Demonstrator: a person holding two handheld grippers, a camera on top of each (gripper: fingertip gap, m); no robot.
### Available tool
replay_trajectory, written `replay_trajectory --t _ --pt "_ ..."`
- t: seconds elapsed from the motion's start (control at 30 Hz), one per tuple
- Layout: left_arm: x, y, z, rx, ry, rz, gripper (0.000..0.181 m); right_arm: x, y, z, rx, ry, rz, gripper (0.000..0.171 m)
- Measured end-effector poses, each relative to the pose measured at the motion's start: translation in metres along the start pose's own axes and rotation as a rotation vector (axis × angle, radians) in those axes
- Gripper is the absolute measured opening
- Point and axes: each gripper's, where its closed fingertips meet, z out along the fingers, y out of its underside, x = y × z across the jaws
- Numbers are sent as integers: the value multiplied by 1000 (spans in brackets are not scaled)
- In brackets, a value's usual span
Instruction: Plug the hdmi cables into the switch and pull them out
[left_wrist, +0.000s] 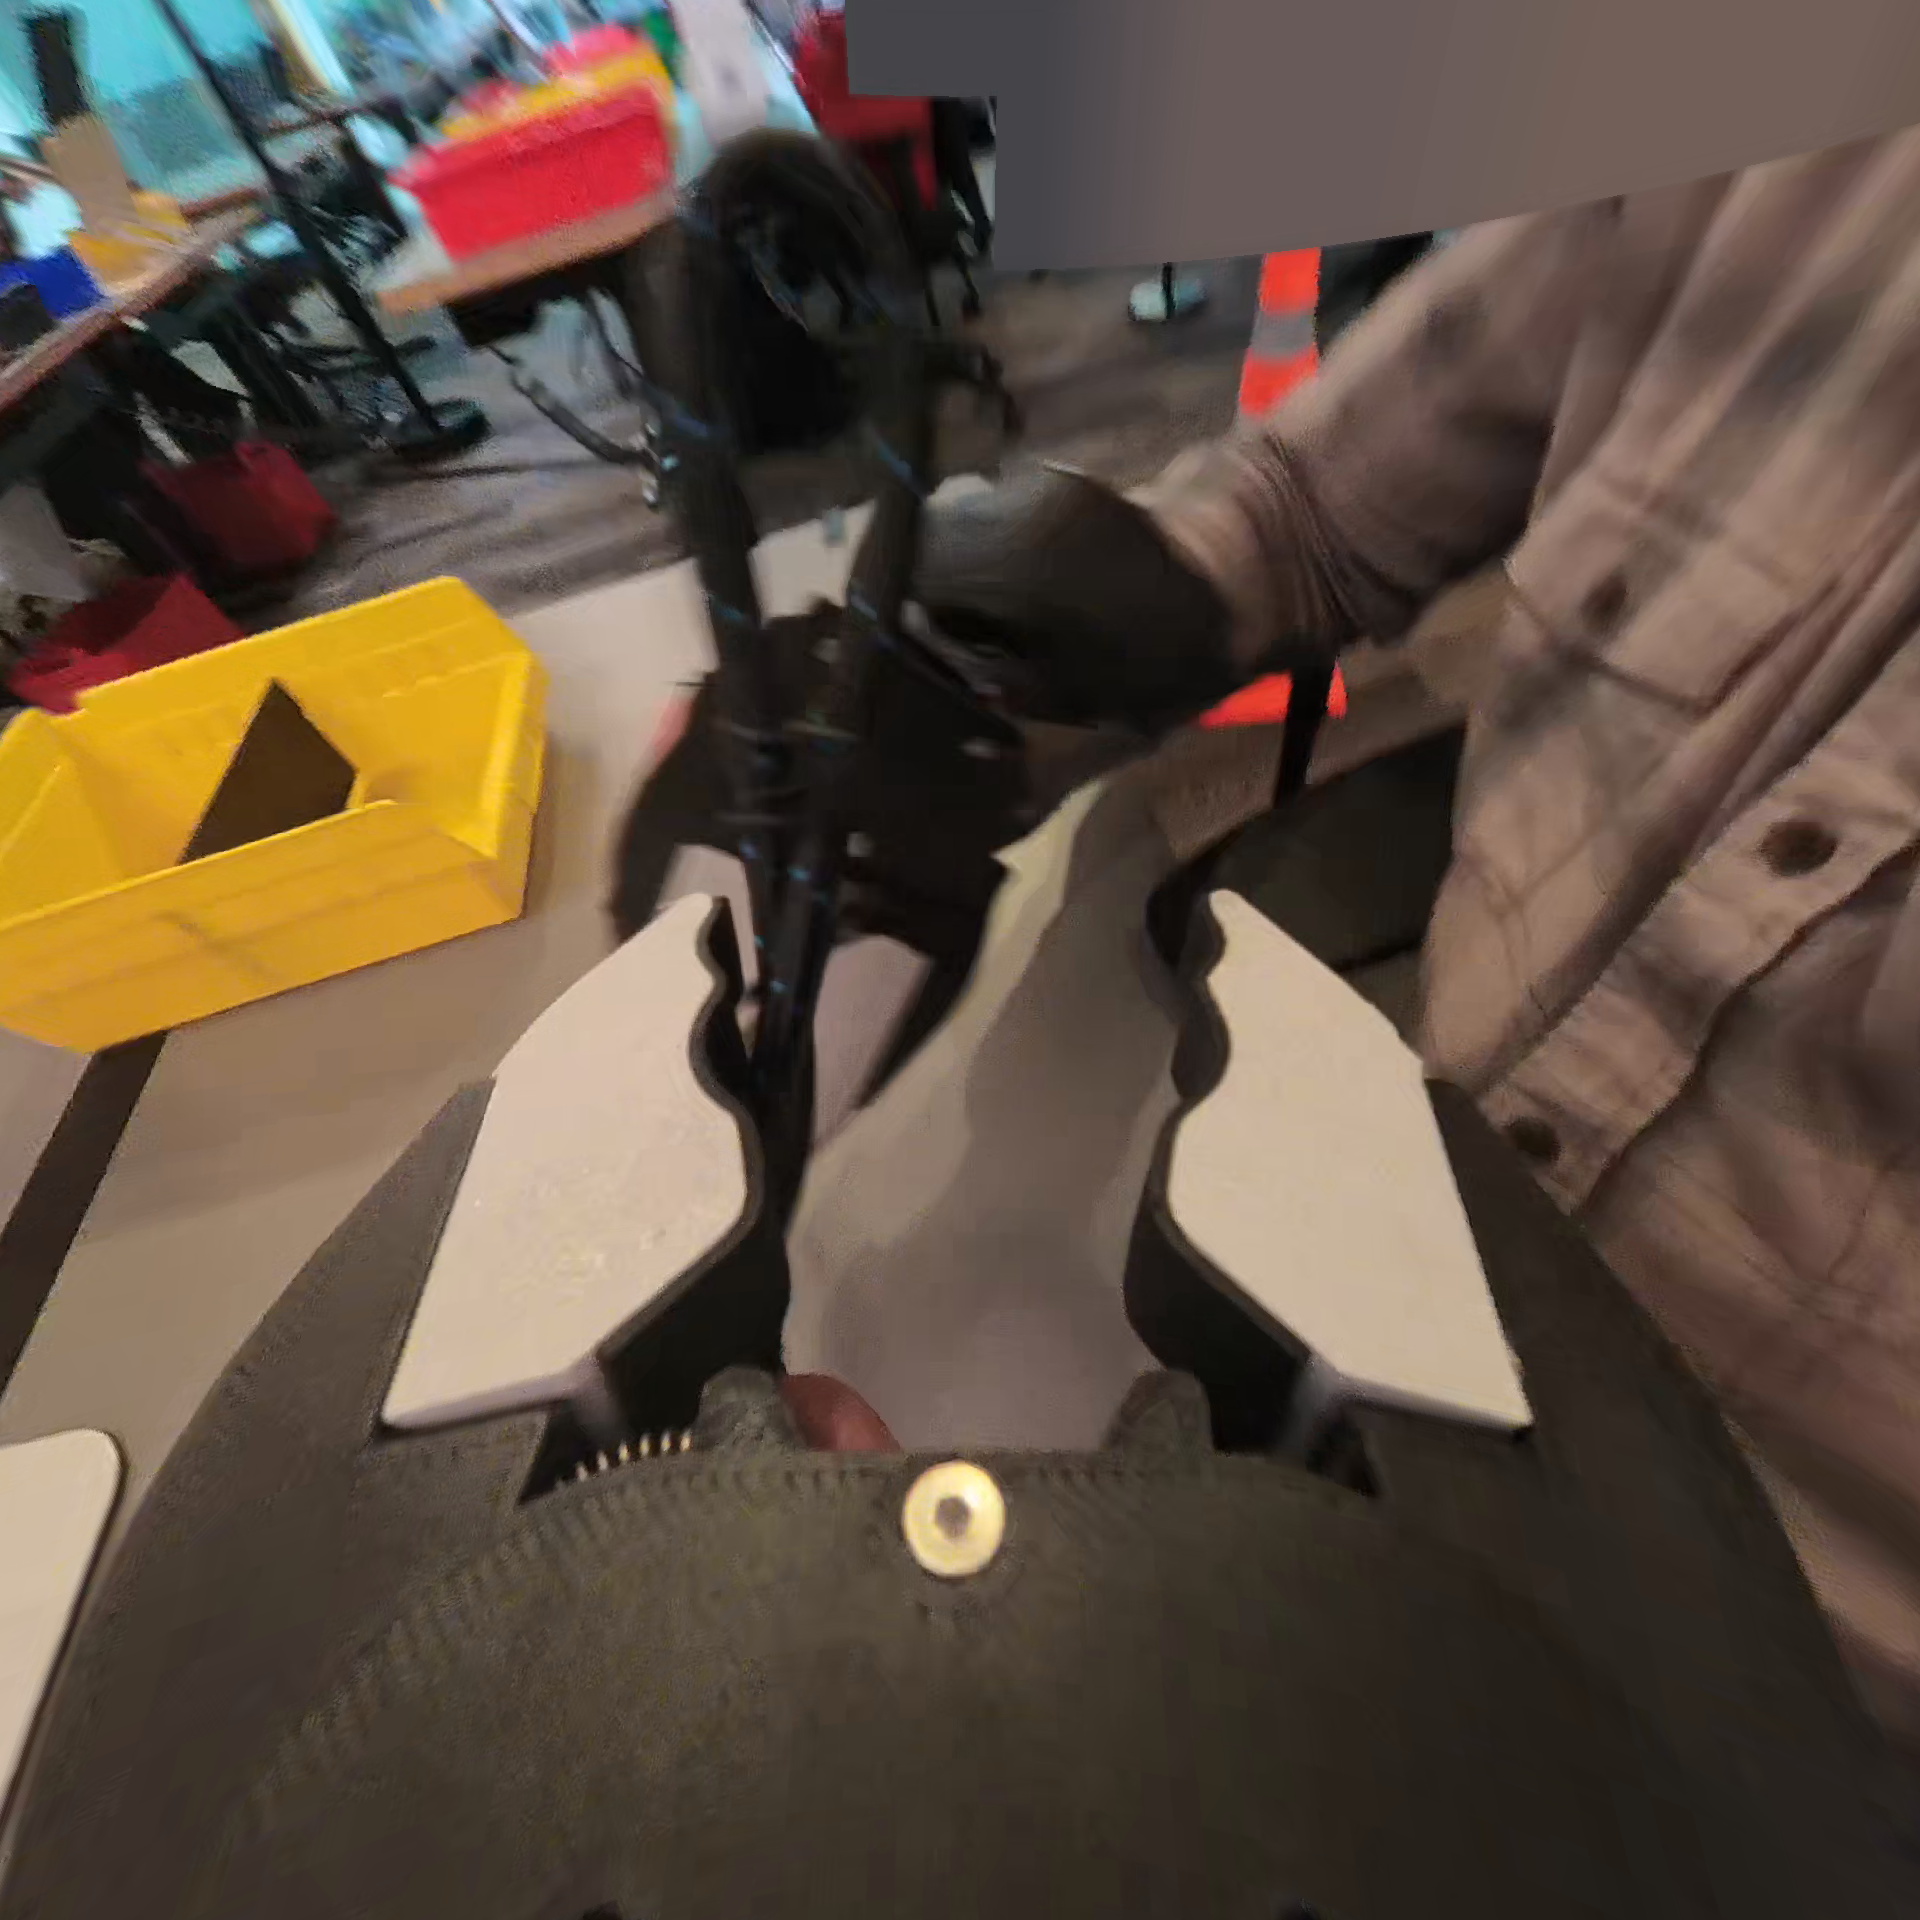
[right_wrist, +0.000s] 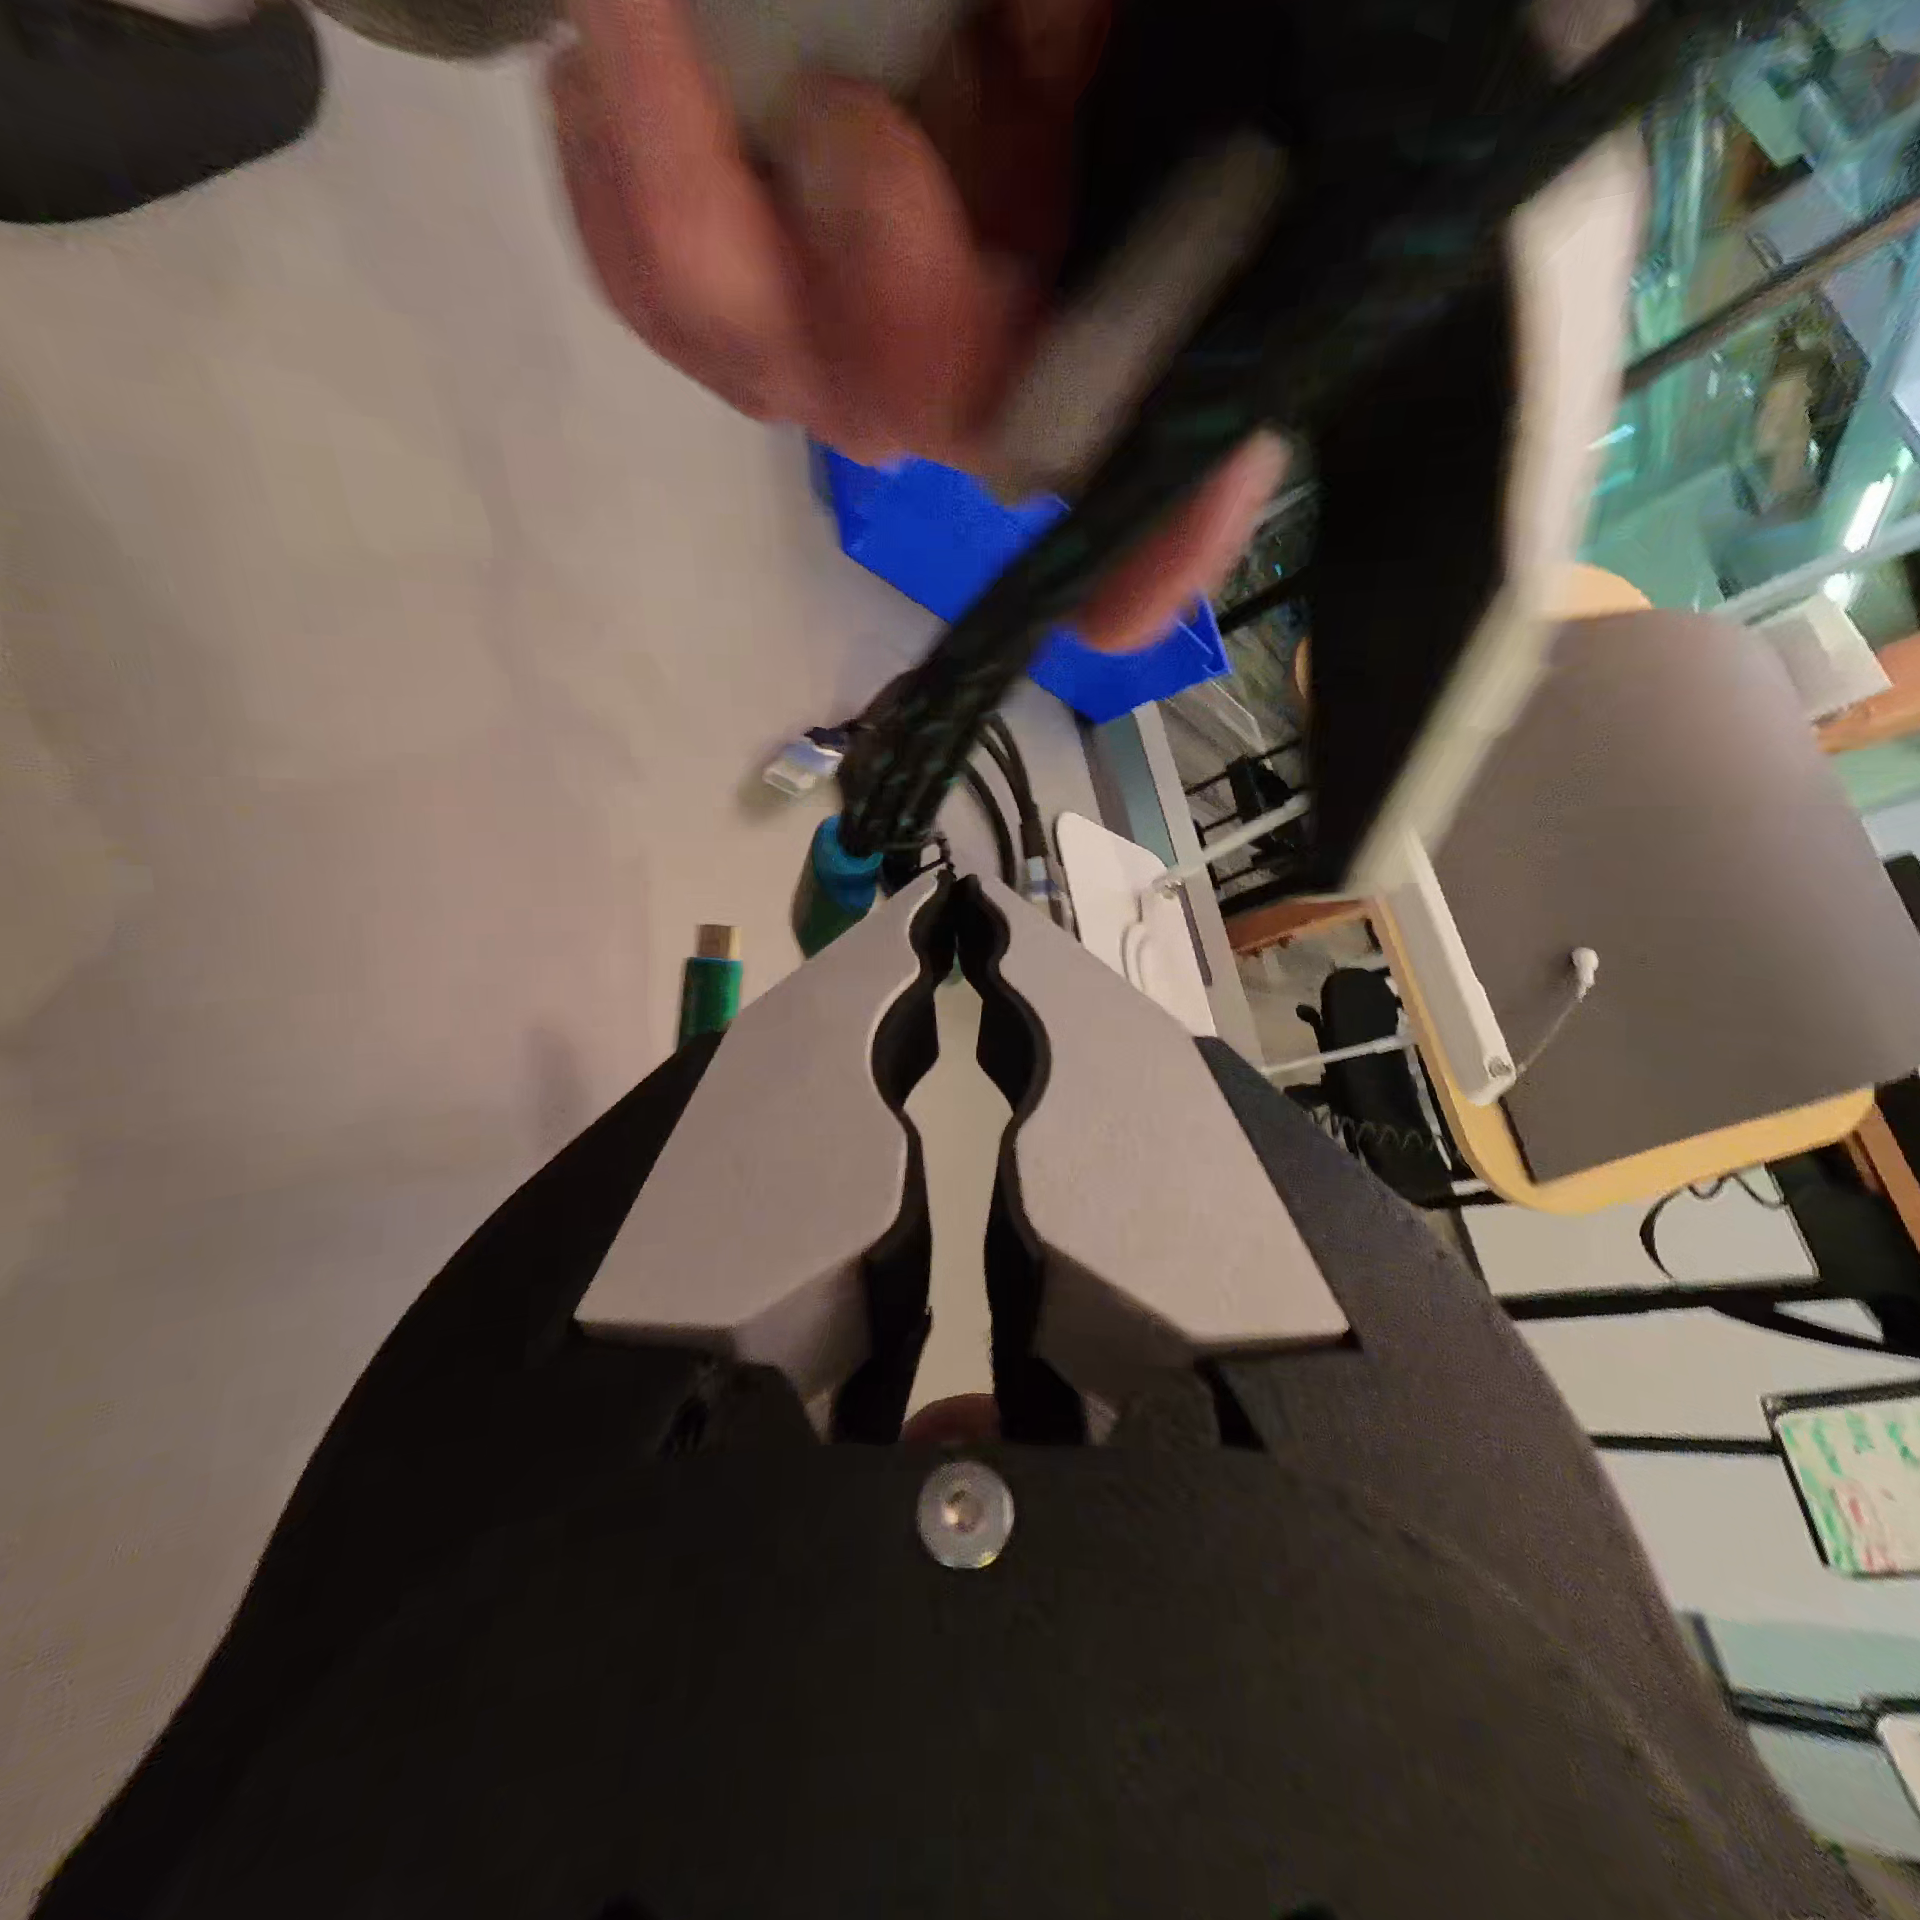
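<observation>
My right gripper (right_wrist: 951, 899) is shut, its tips pinched on the end of a black braided HDMI cable bundle (right_wrist: 935, 717), beside a teal plug (right_wrist: 836, 883). The bundle runs up to a bare hand (right_wrist: 810, 260) and my left gripper's body at the top right. Another green plug (right_wrist: 712, 987) lies on the white table (right_wrist: 312, 623), and a silver plug (right_wrist: 800, 771) lies farther off. My left gripper (left_wrist: 971, 935) is open. The braided cable (left_wrist: 790, 997) passes along its left finger toward the other gripper (left_wrist: 831, 717), held by a black-gloved hand (left_wrist: 1081, 603). I cannot make out a switch.
A yellow bin (left_wrist: 260, 904) stands on the table at the left. A person in a plaid shirt (left_wrist: 1662, 831) stands close on the right. A blue bin (right_wrist: 956, 540) sits past the cables. A white flat object (right_wrist: 1117, 894) lies near the table edge, with a chair (right_wrist: 1621, 935) beyond.
</observation>
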Motion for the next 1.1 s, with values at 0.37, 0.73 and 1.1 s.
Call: replay_trajectory --t 0.37,0.73,1.1 --pt "38 25 11 -127 55 -18 70 46 -2 -10 69 206 36 0" --pt "17 97 41 -234 32 -307 81 69 -25 -31 139 264 62 0" --pt "-23 53 34 290 114 -717 92 67 -32 -38 162 284 64 0"
